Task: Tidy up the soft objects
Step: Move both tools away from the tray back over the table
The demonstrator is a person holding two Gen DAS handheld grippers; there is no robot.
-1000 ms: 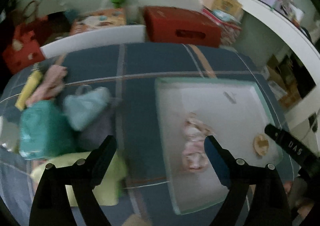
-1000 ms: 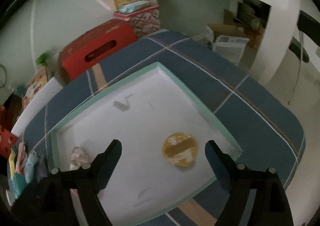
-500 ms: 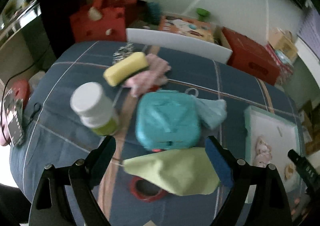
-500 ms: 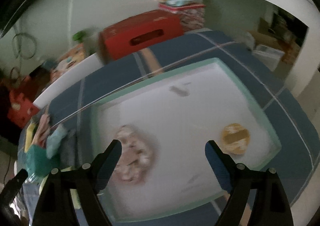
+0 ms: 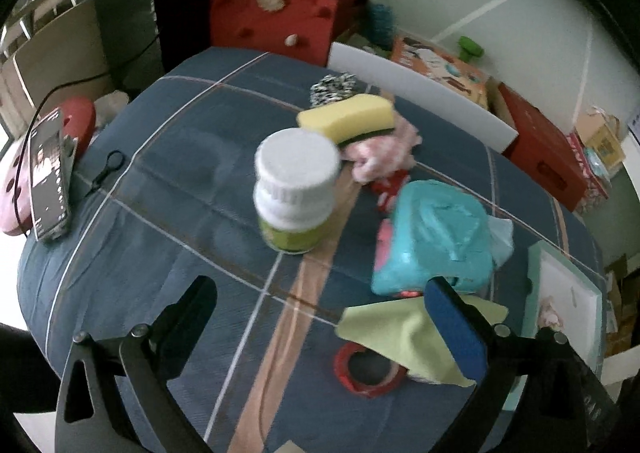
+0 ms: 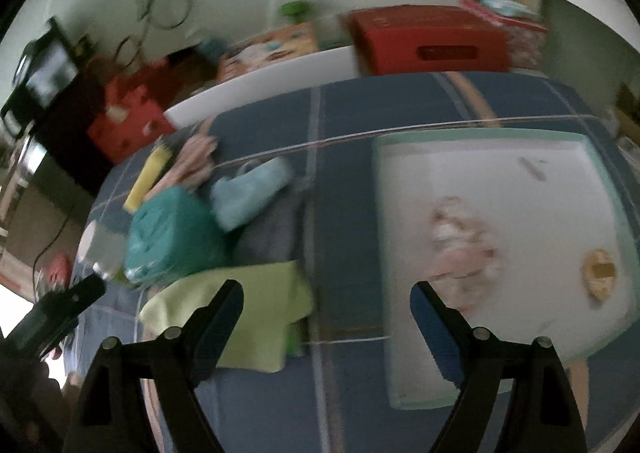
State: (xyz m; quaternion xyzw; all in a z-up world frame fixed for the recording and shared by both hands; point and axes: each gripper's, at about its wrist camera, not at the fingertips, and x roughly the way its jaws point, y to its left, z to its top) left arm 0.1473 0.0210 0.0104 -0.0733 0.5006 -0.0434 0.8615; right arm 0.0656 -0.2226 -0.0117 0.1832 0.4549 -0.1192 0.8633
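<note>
Left gripper (image 5: 320, 313), jaws opening with nothing between them, hangs over the blue plaid cloth (image 5: 180, 173); nearest lie a green cloth (image 5: 400, 333) over a red tape roll (image 5: 360, 377), then a teal pouch (image 5: 436, 237) and white-capped jar (image 5: 294, 193), then a yellow sponge (image 5: 346, 117) on pink fabric (image 5: 380, 157). Right gripper (image 6: 326, 313), jaws apart and empty, alone shows the white tray (image 6: 500, 173) fully, holding a pink soft item (image 6: 460, 245) and yellow disc (image 6: 598, 277). Only the left view shows a phone (image 5: 48, 181) at the cloth's edge and a red bag (image 5: 276, 21) beyond.
</note>
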